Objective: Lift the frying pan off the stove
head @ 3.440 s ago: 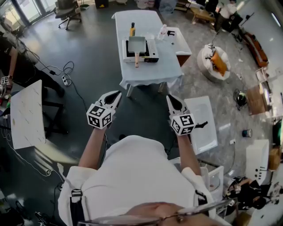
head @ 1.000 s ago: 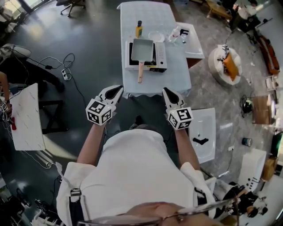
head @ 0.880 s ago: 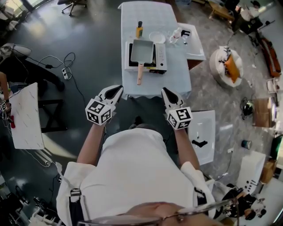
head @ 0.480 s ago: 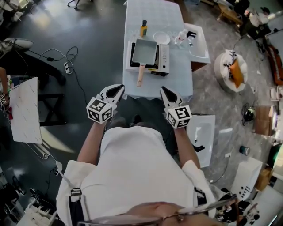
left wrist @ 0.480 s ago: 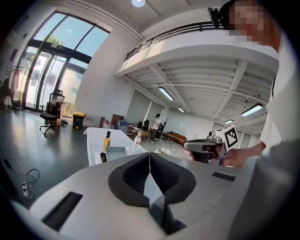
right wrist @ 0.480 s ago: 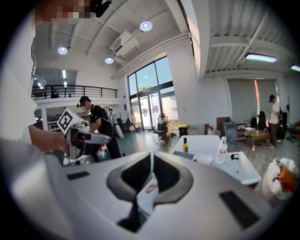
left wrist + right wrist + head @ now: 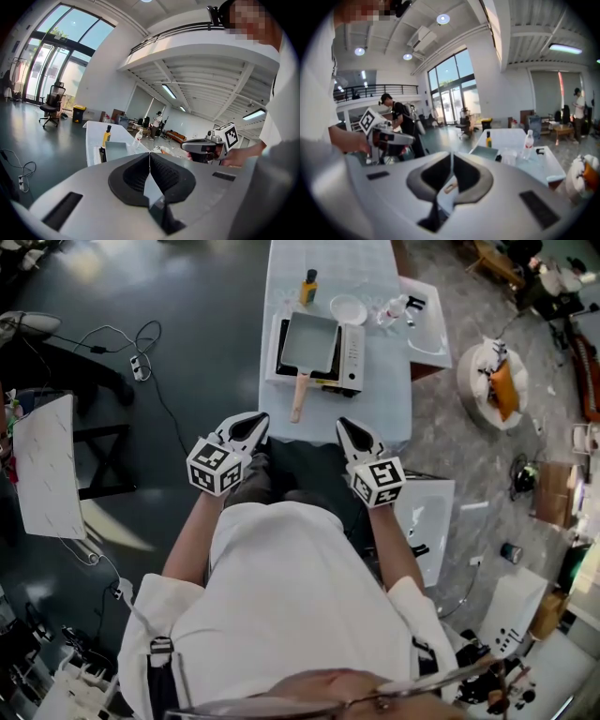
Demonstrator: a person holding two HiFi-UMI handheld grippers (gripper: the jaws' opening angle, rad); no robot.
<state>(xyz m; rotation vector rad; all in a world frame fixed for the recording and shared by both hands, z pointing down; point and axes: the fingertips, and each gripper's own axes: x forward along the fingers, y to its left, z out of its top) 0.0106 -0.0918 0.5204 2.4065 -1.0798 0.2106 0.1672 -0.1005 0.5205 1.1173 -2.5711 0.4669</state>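
A rectangular grey frying pan [image 7: 309, 341] with a wooden handle [image 7: 298, 399] sits on a white portable stove [image 7: 351, 347] on the white-clothed table [image 7: 384, 409]. The handle points toward me. My left gripper [image 7: 255, 418] is held at the table's near edge, left of the handle, shut and empty. The right gripper [image 7: 341, 424] is also at the near edge, right of the handle, shut and empty. The pan [image 7: 116, 151] shows far beyond the left gripper [image 7: 149, 164] in its own view. In the right gripper view the pan [image 7: 485, 152] lies ahead of the right gripper [image 7: 451, 161].
Behind the stove stand a yellow bottle [image 7: 307, 287], a white bowl [image 7: 348, 308] and a clear plastic bottle [image 7: 392, 308]. A white side unit [image 7: 429, 334] adjoins the table's right. A white board [image 7: 47, 465] and floor cables [image 7: 131, 343] lie at the left.
The person has walked up to the table, so the pan and stove are now closer to both grippers. Both grippers have stayed shut and empty.
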